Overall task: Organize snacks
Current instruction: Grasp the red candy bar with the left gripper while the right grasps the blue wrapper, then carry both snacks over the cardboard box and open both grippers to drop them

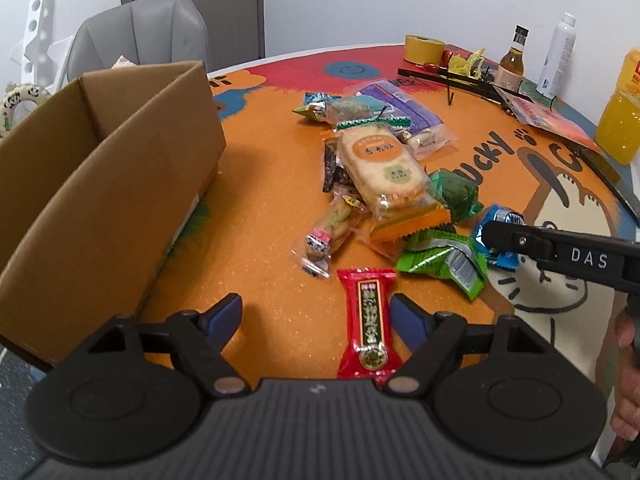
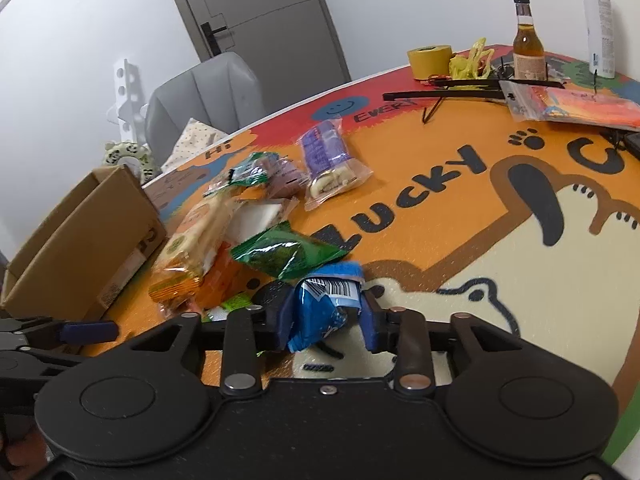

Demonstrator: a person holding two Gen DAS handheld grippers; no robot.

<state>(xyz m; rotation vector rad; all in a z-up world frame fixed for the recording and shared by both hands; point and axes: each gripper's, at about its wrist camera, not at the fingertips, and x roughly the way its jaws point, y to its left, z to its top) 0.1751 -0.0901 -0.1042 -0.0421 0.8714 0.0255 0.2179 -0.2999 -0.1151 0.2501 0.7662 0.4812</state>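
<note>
My left gripper (image 1: pixel 316 320) stands open low over the orange table mat (image 1: pixel 260 216). A red snack packet (image 1: pixel 370 320) lies flat between its fingers, close to the right one. My right gripper (image 2: pixel 326 320) is shut on a blue snack packet (image 2: pixel 324 312), which is crumpled between the pads; in the left wrist view its tip (image 1: pixel 490 236) sits on that blue packet (image 1: pixel 500 256). A pile of snacks lies mid-table: a rice cracker pack (image 1: pixel 380 164), green packets (image 1: pixel 444 260) and a purple pack (image 1: pixel 400 108). An open cardboard box (image 1: pixel 120 168) stands at the left.
At the table's far side stand a yellow tape roll (image 1: pixel 423 49), a glass bottle (image 1: pixel 512 60), a white spray bottle (image 1: pixel 558 54) and an orange drink bottle (image 1: pixel 622 112), with black hangers and a flat bag. A grey chair (image 1: pixel 136 36) stands behind the box.
</note>
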